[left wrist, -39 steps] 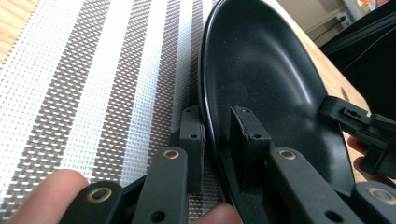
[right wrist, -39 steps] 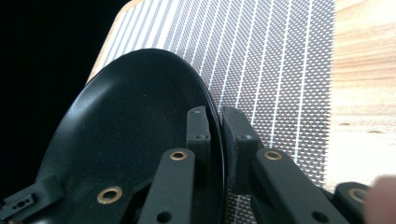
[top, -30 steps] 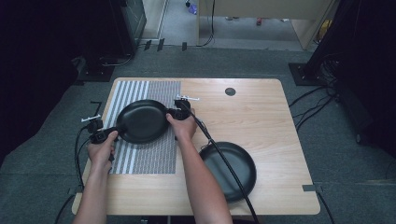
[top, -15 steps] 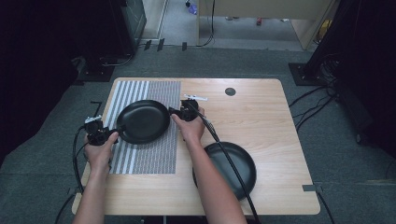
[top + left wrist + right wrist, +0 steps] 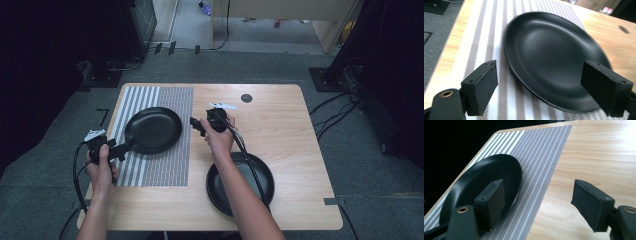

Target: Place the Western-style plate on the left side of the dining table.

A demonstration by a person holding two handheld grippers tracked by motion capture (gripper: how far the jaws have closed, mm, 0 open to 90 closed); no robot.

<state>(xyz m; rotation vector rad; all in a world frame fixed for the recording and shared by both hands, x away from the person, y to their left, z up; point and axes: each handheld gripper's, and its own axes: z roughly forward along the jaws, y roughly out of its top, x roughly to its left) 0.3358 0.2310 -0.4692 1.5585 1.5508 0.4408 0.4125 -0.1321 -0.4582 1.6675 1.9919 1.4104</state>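
Observation:
A black plate (image 5: 152, 130) lies flat on a grey-and-white striped placemat (image 5: 165, 165) on the left half of the wooden table (image 5: 285, 125). My left gripper (image 5: 122, 146) sits at the plate's near-left rim, open. In the left gripper view the plate (image 5: 551, 55) lies ahead of the left gripper (image 5: 541, 67), between its wide-apart jaws, with neither pad touching it. My right gripper (image 5: 196, 125) is open just right of the placemat, a short gap from the plate. In the right gripper view the right gripper (image 5: 540, 186) has one jaw in front of the plate (image 5: 484, 180) and the other over bare wood.
A second black plate (image 5: 257, 177) rests at the table's near right, partly under my right forearm and its cable. A small dark round spot (image 5: 246, 98) marks the far middle of the table. Cables and dark stands surround the table on the floor.
My right gripper has pulled back to the right, off the plate's rim. The left gripper has eased slightly to the left. The plate stays where it was on the placemat.

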